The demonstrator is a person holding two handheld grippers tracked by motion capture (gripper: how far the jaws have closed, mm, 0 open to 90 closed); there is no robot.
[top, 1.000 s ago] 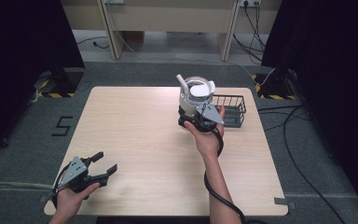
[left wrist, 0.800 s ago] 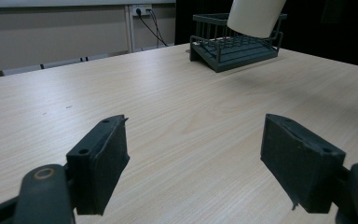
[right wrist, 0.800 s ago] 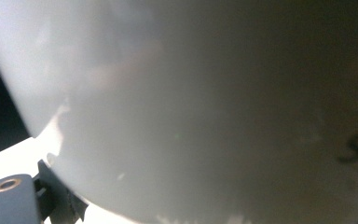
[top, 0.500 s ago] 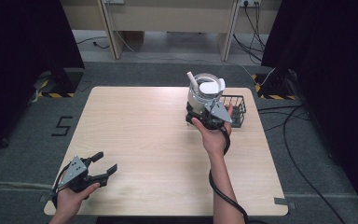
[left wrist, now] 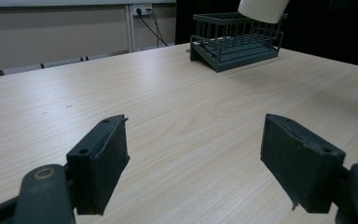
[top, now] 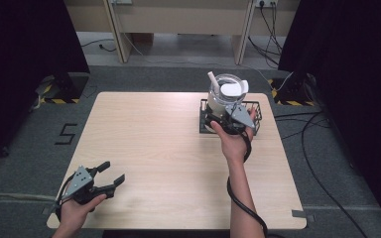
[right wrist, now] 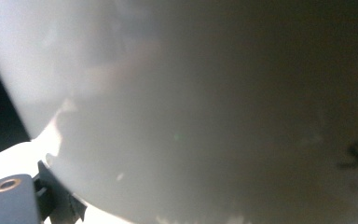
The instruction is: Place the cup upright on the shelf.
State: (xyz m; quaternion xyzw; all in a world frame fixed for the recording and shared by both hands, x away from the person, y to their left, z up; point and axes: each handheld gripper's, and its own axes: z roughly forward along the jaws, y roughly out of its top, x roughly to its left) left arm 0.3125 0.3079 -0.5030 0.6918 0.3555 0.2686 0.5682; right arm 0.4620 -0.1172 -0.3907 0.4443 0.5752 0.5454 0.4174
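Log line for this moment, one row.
right gripper: shut on white jug | jug above wire basket | left gripper: open, idle, table's near-left corner

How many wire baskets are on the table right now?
1. The basket sits at the table's far right edge, with the white container held in the right gripper above it. Its left part is hidden behind the container.

Bare forearms without sleeves, left black two-jaw gripper (top: pixel 108 176) with grey three-cornered top plate, brass-ringed screw holes beside rectangular jaw pads, right black gripper (top: pixel 226 120) trailing thick black cable
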